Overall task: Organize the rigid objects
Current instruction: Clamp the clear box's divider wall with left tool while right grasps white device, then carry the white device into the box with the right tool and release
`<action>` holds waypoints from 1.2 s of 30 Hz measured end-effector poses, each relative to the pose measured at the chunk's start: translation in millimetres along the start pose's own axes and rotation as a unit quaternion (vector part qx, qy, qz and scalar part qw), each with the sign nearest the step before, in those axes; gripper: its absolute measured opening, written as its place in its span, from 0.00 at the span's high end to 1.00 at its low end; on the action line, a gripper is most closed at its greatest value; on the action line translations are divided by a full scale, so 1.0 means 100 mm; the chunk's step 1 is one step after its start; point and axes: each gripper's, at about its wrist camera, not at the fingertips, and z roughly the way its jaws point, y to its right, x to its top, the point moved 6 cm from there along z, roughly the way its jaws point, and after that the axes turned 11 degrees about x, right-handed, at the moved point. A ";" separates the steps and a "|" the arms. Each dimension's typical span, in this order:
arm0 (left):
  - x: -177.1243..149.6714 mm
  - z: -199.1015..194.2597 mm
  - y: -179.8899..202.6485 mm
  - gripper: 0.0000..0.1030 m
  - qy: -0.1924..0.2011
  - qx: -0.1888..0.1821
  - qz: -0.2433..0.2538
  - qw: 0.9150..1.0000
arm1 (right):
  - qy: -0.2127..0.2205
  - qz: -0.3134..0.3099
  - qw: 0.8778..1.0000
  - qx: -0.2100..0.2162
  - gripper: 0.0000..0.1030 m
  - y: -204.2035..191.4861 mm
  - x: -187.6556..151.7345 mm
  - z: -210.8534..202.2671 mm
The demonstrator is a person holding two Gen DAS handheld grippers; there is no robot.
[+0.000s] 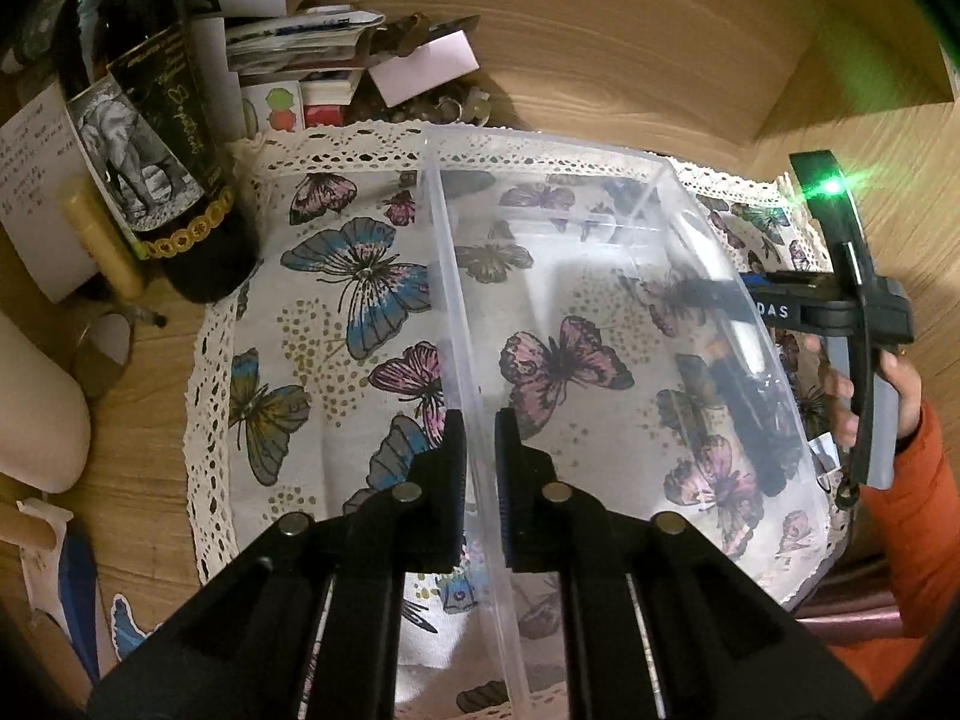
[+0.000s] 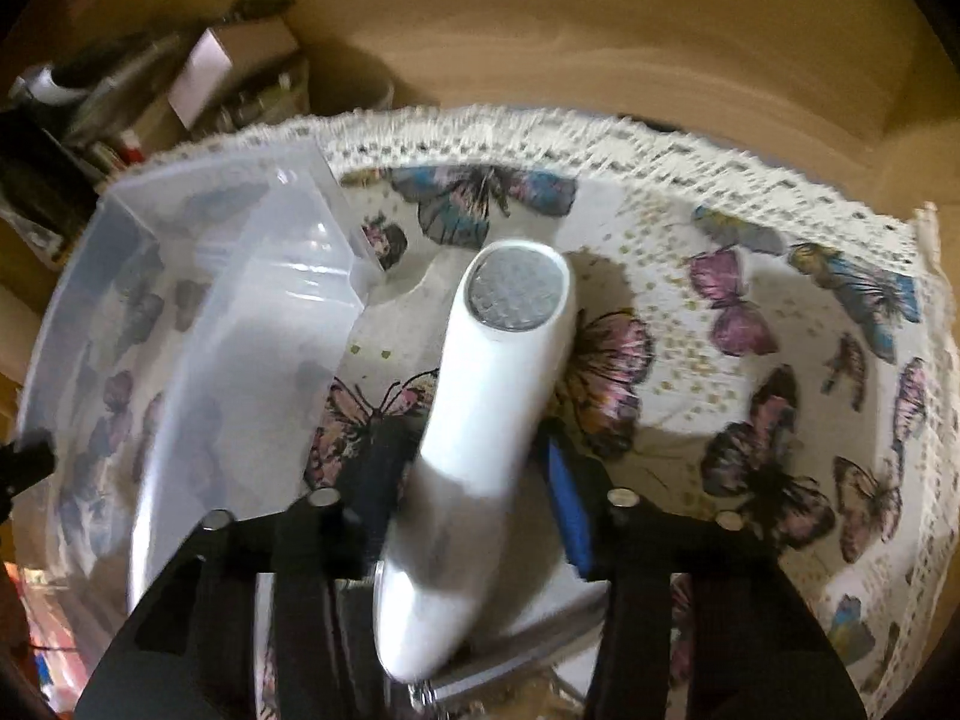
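A clear plastic bin (image 1: 600,276) stands on the butterfly cloth (image 1: 336,300). My left gripper (image 1: 480,456) is shut on the bin's near left wall, one finger inside and one outside. My right gripper (image 2: 474,468) is shut on a white handheld device with a round metal-mesh head (image 2: 498,360), held above the cloth just right of the bin (image 2: 198,324). In the left wrist view the right gripper's body (image 1: 852,312) shows beyond the bin's right wall, held by a hand in an orange sleeve; its fingertips are blurred behind the plastic.
A dark bottle with an elephant label (image 1: 156,168) stands at the cloth's left edge. Papers, small boxes and clutter (image 1: 336,60) pile at the back left. A wooden wall (image 1: 660,30) rises behind the cloth. A cream object (image 1: 36,408) lies at far left.
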 end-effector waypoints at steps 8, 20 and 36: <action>0.01 0.01 0.00 0.90 0.001 0.005 -0.007 1.000 | 0.060 -0.003 0.998 0.013 0.71 -0.03 -0.01 -0.34; 0.01 0.03 0.01 0.90 0.004 0.013 -0.004 1.000 | 0.157 -0.070 0.985 0.035 0.71 -0.65 -0.06 -1.16; -0.01 0.02 0.02 0.89 0.012 0.005 0.007 1.000 | 0.040 -0.115 0.990 0.074 0.71 -1.33 -0.15 -0.24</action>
